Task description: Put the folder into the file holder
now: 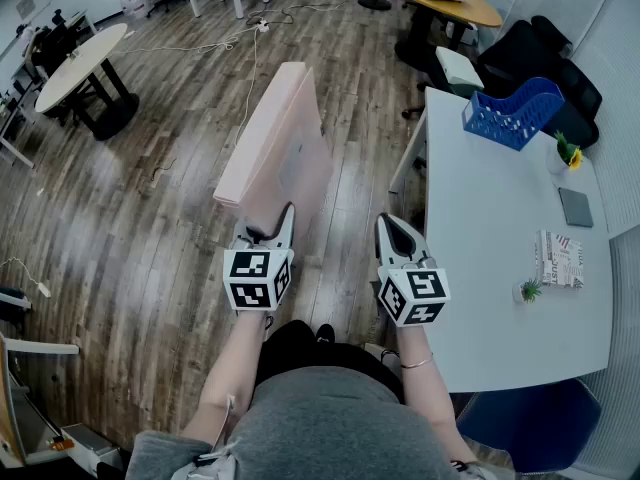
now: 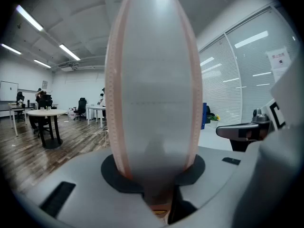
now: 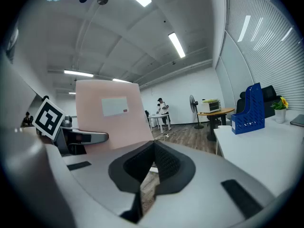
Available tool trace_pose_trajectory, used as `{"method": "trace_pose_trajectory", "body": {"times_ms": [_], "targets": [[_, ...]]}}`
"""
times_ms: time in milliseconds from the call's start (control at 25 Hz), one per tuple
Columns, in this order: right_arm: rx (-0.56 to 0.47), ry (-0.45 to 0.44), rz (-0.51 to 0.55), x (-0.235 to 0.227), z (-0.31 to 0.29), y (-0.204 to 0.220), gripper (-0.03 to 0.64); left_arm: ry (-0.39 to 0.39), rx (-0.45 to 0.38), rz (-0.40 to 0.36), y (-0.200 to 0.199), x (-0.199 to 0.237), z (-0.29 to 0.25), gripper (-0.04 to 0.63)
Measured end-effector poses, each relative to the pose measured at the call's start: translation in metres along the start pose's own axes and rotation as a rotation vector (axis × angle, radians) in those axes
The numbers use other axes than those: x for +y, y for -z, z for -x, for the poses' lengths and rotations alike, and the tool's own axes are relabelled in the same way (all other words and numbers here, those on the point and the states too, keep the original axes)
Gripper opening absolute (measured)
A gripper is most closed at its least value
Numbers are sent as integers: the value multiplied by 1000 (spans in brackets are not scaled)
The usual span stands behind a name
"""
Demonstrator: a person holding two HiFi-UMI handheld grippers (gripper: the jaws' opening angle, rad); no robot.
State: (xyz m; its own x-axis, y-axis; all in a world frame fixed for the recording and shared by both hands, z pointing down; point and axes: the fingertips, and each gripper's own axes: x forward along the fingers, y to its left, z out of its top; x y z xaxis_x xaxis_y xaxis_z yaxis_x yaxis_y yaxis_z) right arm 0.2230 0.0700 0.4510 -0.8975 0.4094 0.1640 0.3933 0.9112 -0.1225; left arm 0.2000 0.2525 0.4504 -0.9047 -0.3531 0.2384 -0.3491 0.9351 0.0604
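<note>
While the folder [image 1: 278, 148] at frame centre is clamped by its lower edge in the left tool [image 1: 284, 216], the right tool [image 1: 390, 226] being closed and empty, it is judged light, stiff and top-heavy.

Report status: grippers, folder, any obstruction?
Left gripper shut on pink folder, upright over the floor. Right gripper shut, empty. Blue file holder at far end of white table; nothing between.

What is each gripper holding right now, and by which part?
The left gripper is shut on the pink folder, clamped at its near end. The right gripper holds nothing, jaws together.
</note>
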Motion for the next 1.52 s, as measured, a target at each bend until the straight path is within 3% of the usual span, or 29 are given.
{"method": "trace_pose_trajectory", "body": {"times_ms": [400, 680, 1080, 1520], "targets": [[32, -18, -69, -5, -7, 16, 6, -23, 33, 24, 11, 6, -6, 132], [54, 21, -114, -29, -40, 22, 6, -16, 49, 35, 12, 21, -44, 132], [65, 94, -134, -81, -137, 11, 6, 18, 57, 53, -4, 70, -155, 132], [51, 214, -161, -137, -250, -29, 6, 116, 65, 46, -51, 120, -288, 132]]}}
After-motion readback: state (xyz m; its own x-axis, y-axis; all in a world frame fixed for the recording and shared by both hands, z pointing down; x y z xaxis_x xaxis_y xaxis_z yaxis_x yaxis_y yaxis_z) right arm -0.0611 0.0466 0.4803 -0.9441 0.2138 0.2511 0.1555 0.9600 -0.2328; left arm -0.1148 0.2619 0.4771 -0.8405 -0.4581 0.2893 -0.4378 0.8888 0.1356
